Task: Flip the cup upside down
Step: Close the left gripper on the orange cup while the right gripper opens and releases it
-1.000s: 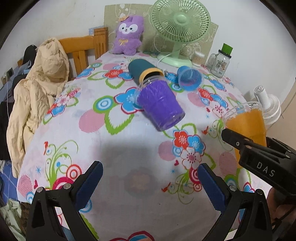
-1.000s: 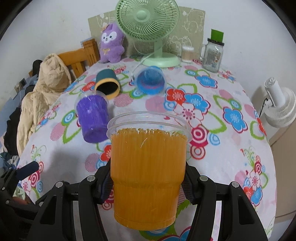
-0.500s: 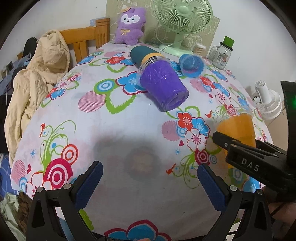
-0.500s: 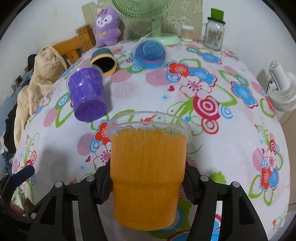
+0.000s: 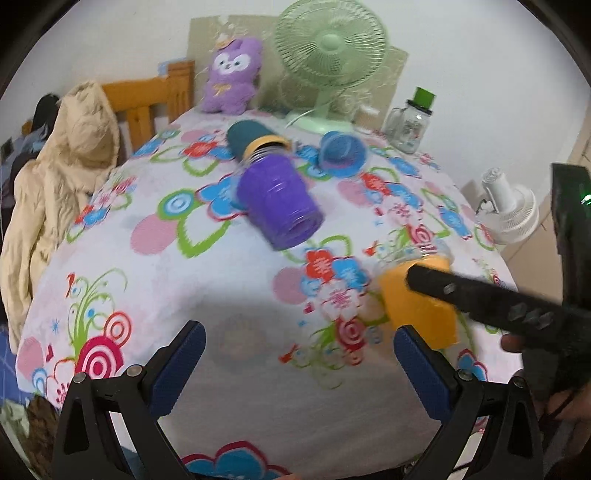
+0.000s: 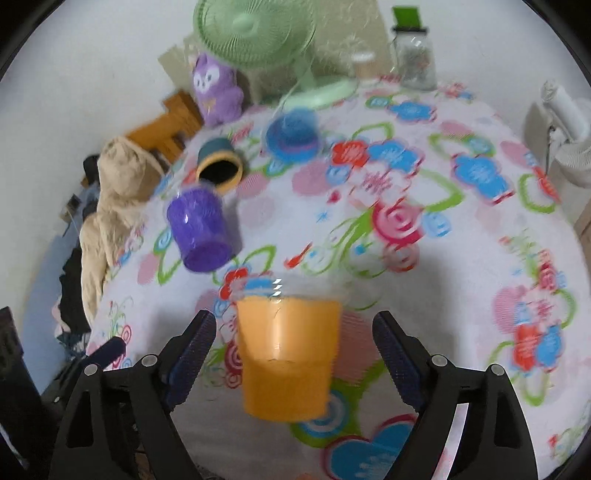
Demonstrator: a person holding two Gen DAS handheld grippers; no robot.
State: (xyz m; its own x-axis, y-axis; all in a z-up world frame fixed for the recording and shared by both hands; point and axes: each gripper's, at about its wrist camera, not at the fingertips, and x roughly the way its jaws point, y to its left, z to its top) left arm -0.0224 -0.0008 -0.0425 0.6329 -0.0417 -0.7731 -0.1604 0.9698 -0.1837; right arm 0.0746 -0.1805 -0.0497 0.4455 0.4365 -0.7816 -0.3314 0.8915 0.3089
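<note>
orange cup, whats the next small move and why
Probably draw the right gripper straight back off the orange cup: its fingers are open with gaps on both sides, so the cup looks released. Blur hides whether it sits steady.

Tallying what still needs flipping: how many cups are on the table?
4. Orange cup nearest, between the open right gripper fingers; purple cup on its side mid-table; teal cup and blue cup on their sides near the fan. The jar isn't counted.

No text, label, brand or number can be read on anything in either view
</note>
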